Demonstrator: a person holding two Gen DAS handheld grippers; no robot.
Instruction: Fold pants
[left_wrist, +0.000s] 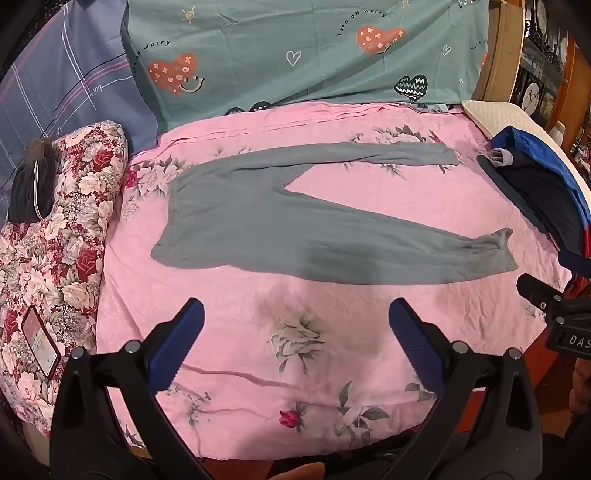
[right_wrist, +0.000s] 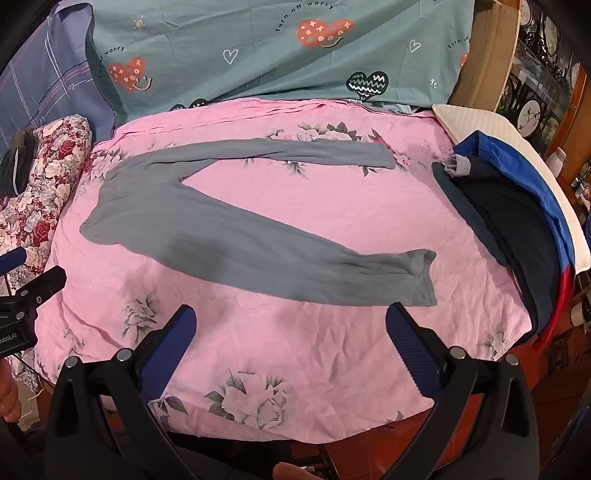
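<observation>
Grey pants lie flat and unfolded on the bed's pink floral sheet, about mid-bed, waistband toward the left edge, both legs running toward the right edge and splayed in a V; the far leg lies nearly straight along the head side, the near leg angles toward the front edge, its cuff slightly rumpled. In the right wrist view the same pants sit ahead of and between the tongs. Left tongs are spread wide, holding nothing, hovering over the front part of the sheet, short of the pants. Right tongs are likewise spread wide and empty, their right finger close to the near cuff, contact unclear. A pile of dark navy and blue clothing sits at the right edge on a white pillow. A teal heart-print pillow stands along the head edge, a plaid one beside it. A red floral quilt is bunched at the left edge with a phone on it.
</observation>
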